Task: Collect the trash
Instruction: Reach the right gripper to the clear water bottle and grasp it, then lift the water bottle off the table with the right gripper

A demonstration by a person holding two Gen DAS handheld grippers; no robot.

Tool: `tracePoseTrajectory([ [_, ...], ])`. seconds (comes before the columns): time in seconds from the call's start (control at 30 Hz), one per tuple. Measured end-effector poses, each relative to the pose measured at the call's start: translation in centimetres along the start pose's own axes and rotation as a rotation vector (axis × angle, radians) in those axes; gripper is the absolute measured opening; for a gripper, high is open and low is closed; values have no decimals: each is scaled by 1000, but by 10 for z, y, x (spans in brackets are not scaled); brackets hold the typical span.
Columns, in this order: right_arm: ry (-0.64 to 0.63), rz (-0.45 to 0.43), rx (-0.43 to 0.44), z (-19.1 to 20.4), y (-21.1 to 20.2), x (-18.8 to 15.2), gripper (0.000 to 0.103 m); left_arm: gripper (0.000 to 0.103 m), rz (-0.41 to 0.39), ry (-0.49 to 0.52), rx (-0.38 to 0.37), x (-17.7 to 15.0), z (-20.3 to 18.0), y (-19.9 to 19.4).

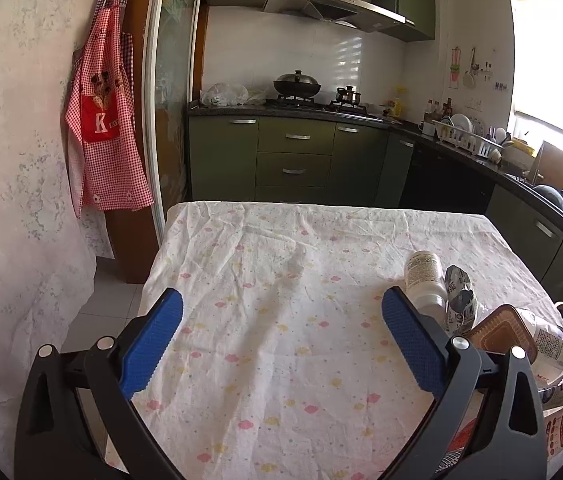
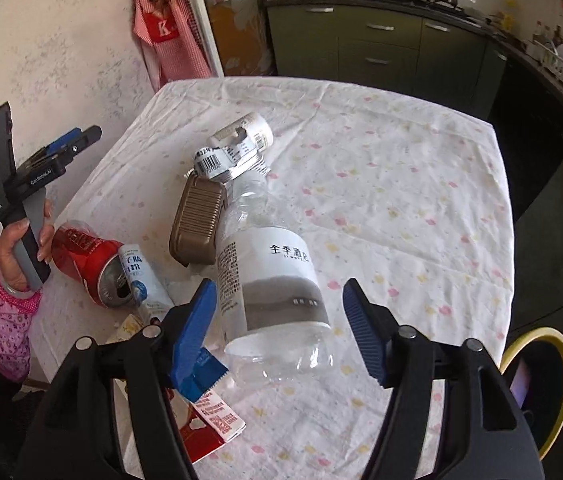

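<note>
Left gripper (image 2: 77,142): raised off the left edge of the desk (image 2: 421,184), its fingers spread wide in its own wrist view with nothing between them; only bare cloth lies ahead of it. Moving right, the trash lies clustered on the near-left part of the desk: a red can (image 2: 87,262) on its side, a small white packet (image 2: 141,276) against it, a brown ribbed tray (image 2: 199,220) upside down, a crumpled silver wrapper (image 2: 227,160) and a small white bottle (image 2: 251,126) behind it, and a red-and-white carton (image 2: 211,420) at the near edge. The clear plastic bottle (image 2: 269,280) lies on its side, base toward the right gripper (image 2: 279,328), whose fingers are spread and straddle the base without visibly touching it. Risk, in my judgement: the bottle is smooth, light and round, so closing on the tapered base may squirt it forward into the tray and wrapper, or roll it. The carton beneath the right gripper's left finger may snag. A yellow-rimmed bin (image 2: 541,364) stands off the right edge, unobstructed.
</note>
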State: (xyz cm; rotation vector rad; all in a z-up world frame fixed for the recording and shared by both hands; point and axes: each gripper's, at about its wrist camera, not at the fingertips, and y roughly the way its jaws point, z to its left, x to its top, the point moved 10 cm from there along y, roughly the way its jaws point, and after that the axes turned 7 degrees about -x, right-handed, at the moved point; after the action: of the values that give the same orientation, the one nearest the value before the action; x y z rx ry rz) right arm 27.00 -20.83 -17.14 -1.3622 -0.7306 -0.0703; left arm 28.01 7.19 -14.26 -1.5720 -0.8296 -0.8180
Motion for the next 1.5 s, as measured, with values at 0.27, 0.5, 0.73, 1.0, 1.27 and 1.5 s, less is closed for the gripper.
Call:
tracePoseTrajectory([
  [0.27,-88,166,31,10,41,-6,67,98,-5,16,-6,-1,-5,-2],
  [0.5,-111,215,34,13,61,-7,68,98,-9,16,-17,-1,-7,-4],
  [0.73,-106,202,23,14,65,-8,63,98,-7,25,-21,-2,-10,-5],
  [1.0,-53,164,-21,-7,57,-11,62,98,-4,26,-20,-3,-10,-4],
  [1.27,28,125,-42,-31,39,-20,62,98,0,31,-21,-4,-11,-2],
  [1.5,87,85,-55,-46,19,-27,62,98,2,39,-24,-5,-13,-2],
])
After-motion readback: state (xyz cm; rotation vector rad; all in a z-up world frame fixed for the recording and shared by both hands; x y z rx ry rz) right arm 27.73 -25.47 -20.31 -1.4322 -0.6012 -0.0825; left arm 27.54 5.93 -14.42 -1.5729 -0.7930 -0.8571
